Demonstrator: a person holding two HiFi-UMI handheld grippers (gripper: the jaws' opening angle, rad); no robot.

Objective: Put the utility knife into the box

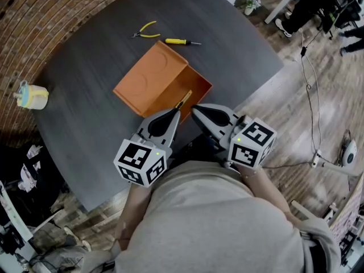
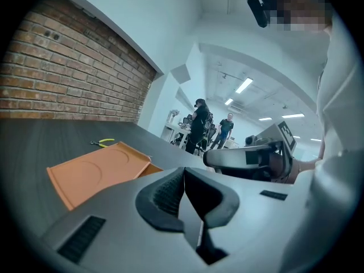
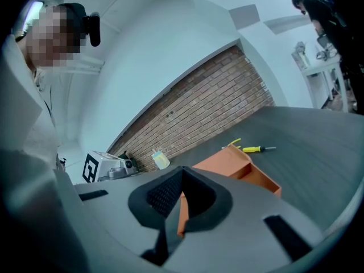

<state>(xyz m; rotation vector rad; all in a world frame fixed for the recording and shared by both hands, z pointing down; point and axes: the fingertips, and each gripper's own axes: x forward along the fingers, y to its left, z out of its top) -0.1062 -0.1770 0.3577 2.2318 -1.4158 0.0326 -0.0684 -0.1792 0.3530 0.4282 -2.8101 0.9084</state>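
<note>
The orange box (image 1: 162, 81) stands open mid-table, its lid (image 1: 149, 75) laid back to the left. A slim yellow-brown utility knife (image 1: 185, 99) lies slanted inside the open tray, its near end at the front wall. My left gripper (image 1: 174, 114) is shut just in front of that end, and nothing shows between its pads (image 2: 168, 193) in the left gripper view. My right gripper (image 1: 195, 110) is shut and empty beside it, at the box's near corner. The box (image 3: 244, 166) lies beyond its pads (image 3: 164, 197).
Yellow-handled pliers (image 1: 145, 32) and a yellow screwdriver (image 1: 181, 41) lie behind the box. A pale cup (image 1: 31, 95) stands at the table's left edge, against a brick wall (image 1: 17, 16). People stand far off in the room (image 2: 200, 124). Cables cross the wooden floor (image 1: 310, 90) to the right.
</note>
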